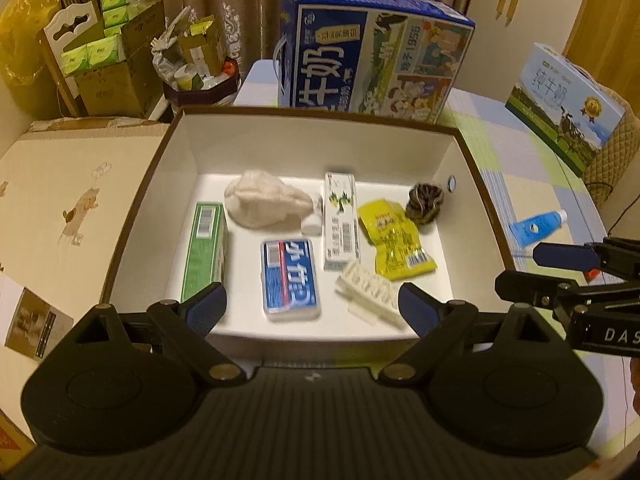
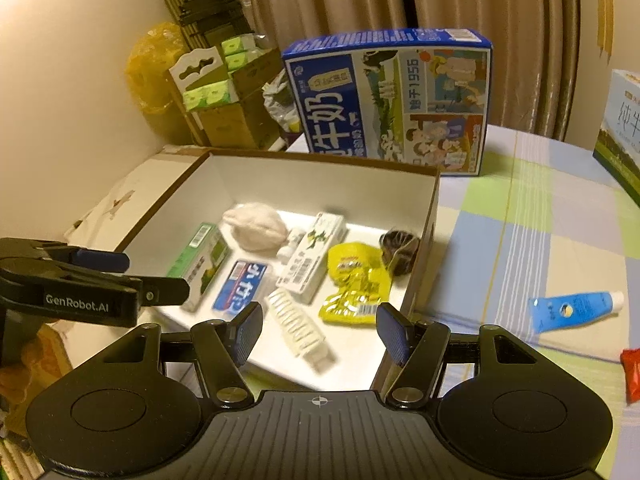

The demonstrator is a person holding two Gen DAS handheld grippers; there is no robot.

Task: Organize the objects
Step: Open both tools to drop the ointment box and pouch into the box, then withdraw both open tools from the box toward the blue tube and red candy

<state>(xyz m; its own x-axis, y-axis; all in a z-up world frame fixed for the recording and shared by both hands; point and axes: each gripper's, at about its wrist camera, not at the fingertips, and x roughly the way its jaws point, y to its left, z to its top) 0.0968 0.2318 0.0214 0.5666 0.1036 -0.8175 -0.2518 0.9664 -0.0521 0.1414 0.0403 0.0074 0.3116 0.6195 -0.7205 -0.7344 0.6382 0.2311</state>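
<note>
**Cardboard box nearly filled, one tube left outside**

Cardboard box (image 1: 132, 216) sits on the checked surface (image 2: 520, 208), holding a green carton (image 1: 204, 248), blue tin (image 1: 290, 278), white comb (image 1: 368, 294), yellow packet (image 1: 394, 240), cloth (image 1: 264, 202) and more, laid flat side by side. Both claws hover at its near edge, the left claw (image 1: 312, 306) wide and empty, the right claw (image 2: 320, 330) likewise. A blue tube (image 2: 572, 310) lies on the surface right of the box, probably the next pick. The box's right wall stands between it and the contents; a red wrapper (image 2: 632, 372) lies nearby.
</note>
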